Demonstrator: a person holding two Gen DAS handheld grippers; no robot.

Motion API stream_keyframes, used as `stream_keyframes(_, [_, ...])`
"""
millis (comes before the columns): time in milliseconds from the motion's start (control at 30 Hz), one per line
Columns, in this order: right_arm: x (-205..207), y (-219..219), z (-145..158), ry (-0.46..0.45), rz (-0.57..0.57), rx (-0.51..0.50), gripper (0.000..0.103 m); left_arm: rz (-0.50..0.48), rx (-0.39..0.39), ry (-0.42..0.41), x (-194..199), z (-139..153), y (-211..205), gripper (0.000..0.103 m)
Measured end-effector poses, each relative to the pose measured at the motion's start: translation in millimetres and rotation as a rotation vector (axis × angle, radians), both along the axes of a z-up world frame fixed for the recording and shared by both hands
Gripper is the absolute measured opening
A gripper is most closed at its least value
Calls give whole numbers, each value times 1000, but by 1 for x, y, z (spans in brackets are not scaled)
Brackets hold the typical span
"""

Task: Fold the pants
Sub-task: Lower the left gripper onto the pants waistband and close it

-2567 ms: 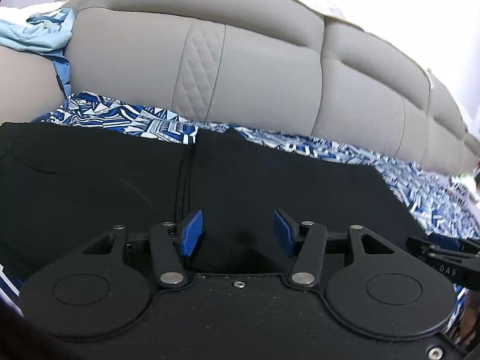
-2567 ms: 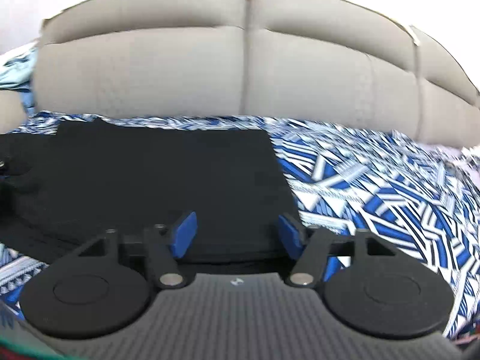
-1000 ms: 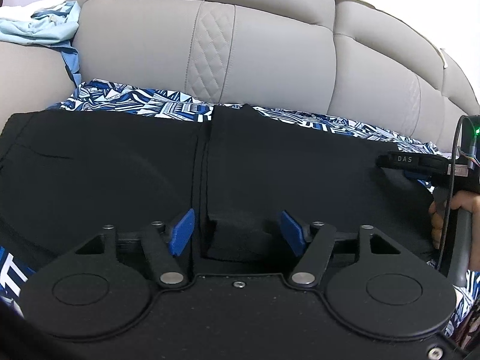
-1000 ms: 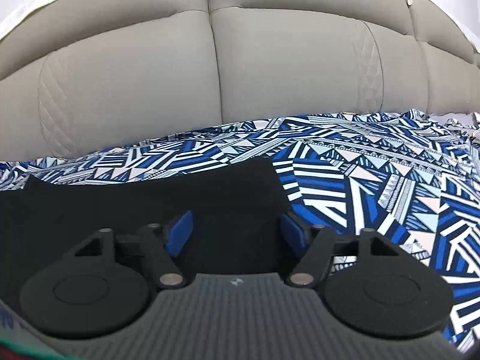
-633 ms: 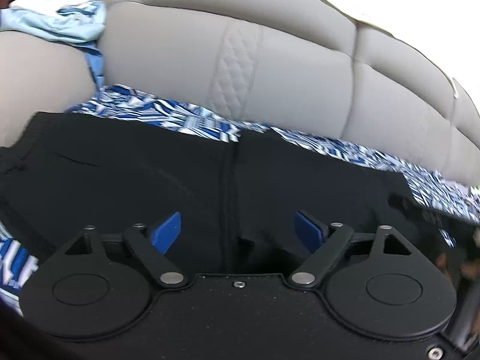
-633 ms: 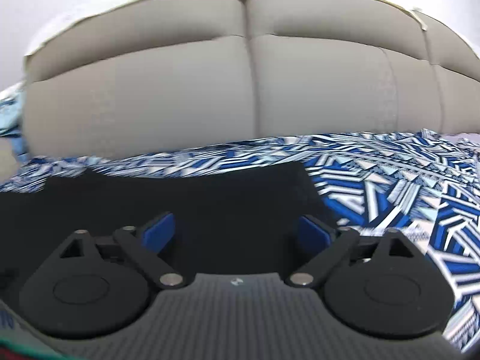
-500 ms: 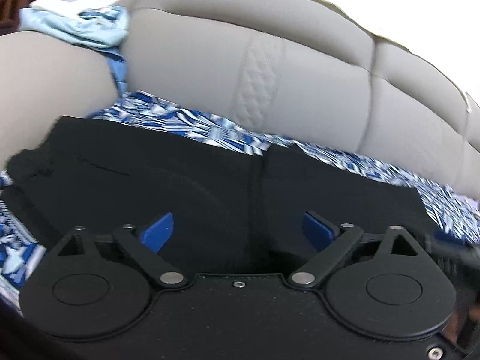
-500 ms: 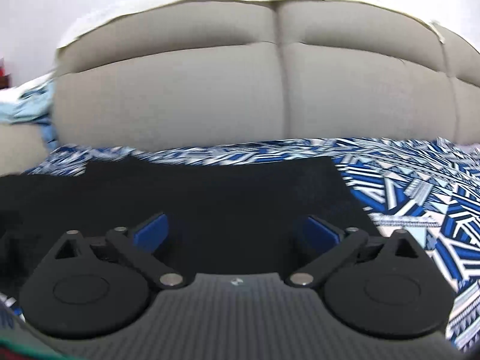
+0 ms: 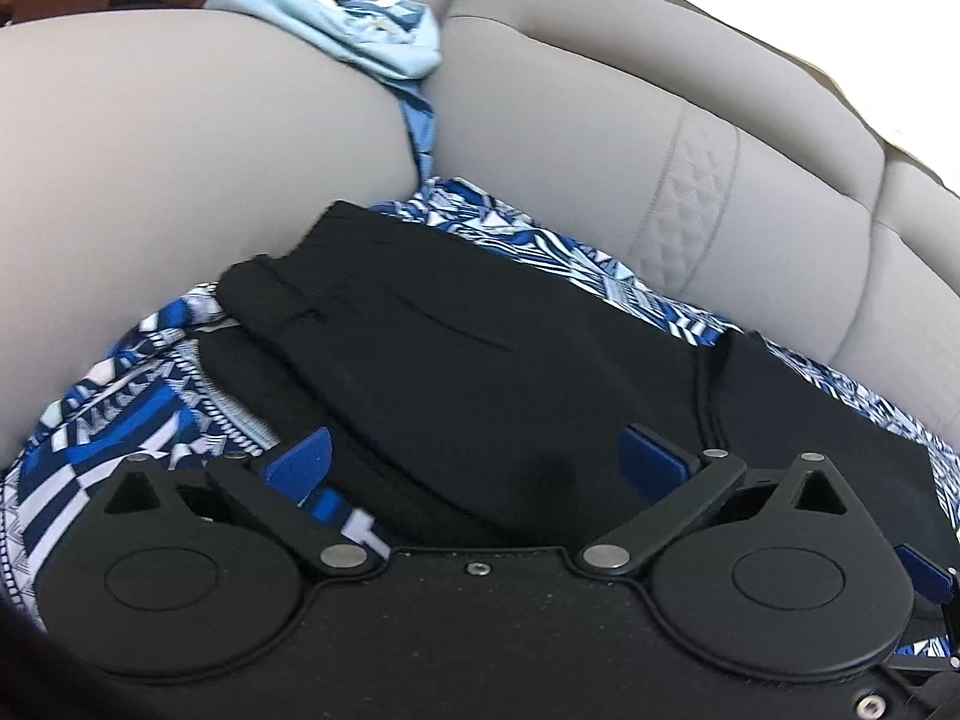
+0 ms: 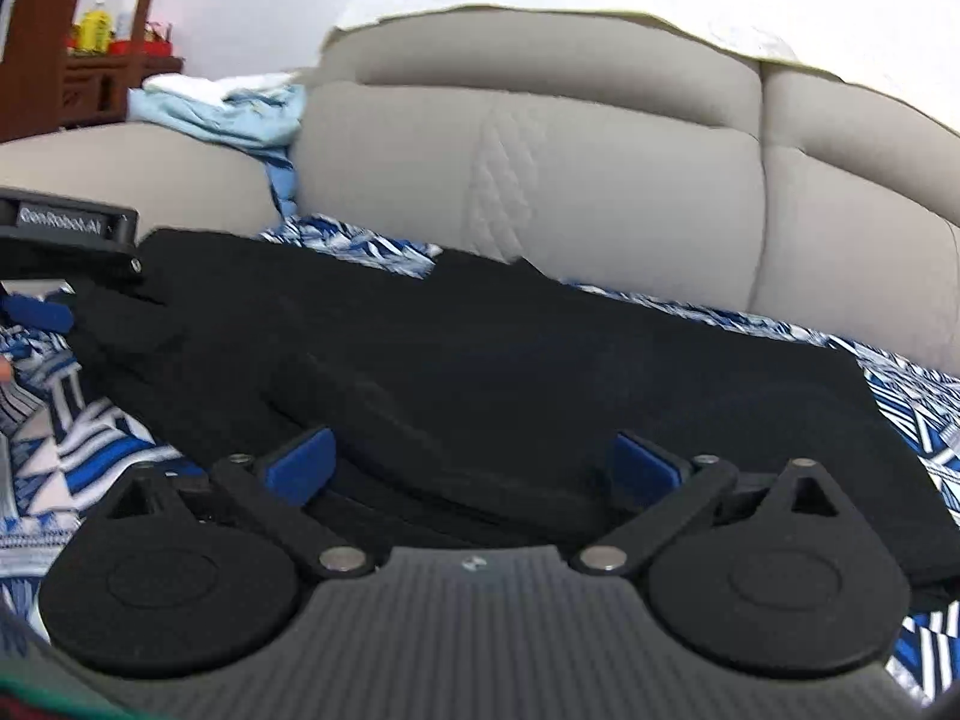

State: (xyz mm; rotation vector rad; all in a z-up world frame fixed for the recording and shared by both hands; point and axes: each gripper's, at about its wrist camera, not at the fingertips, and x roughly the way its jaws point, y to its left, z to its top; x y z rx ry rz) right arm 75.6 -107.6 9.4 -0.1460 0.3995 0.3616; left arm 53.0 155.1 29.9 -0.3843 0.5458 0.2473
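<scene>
Black pants (image 9: 480, 360) lie folded on a blue and white patterned cover (image 9: 138, 420) on a grey sofa. The waistband (image 9: 270, 294) is at the left end, and a folded layer edge (image 9: 708, 396) lies at the right. My left gripper (image 9: 474, 459) is open and empty, low over the pants' near edge toward the waistband. My right gripper (image 10: 471, 465) is open and empty over the near edge of the pants (image 10: 510, 360). The left gripper's body (image 10: 66, 234) shows at the left edge of the right wrist view.
The grey sofa backrest (image 9: 600, 168) rises right behind the pants, and the armrest (image 9: 180, 168) stands to the left. Light blue clothes (image 9: 336, 42) lie on the armrest top. A wooden shelf with bottles (image 10: 96, 60) stands far left.
Both grippers let go of the folded fabric and opened wide. Both then swung left, the left one toward the waistband end, the right one over the middle of the pants.
</scene>
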Motion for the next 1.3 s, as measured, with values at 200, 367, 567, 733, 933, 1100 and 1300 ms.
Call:
stream_keyframes(200, [8,11,0,2,-9,30,103,30,-35,10,1,-7,14,103])
stream_keyframes(367, [8,13,-13,24,0,14,103,47,-109,43,4,-18,27,103])
stream_keyframes(567, [8,10,-14,34,-6,31,103,58,-75,30,4,-24,32,103])
stream_keyframes(733, [4,12,-16,10,-10,12,103,101,-172,-41,-4,-28,45,102])
stream_keyframes(933, [5,10,-16,15,-6,28,103,183,-458,-167,-25,-37,78,102])
stream_keyframes(1100, [4,9,-16,10,-6,27,103,244,-437,-183,-25,-39,84,76])
stream_keyframes(1300, [4,8,-17,11,-4,30,103,282,-434,-179,-15,-40,85,57])
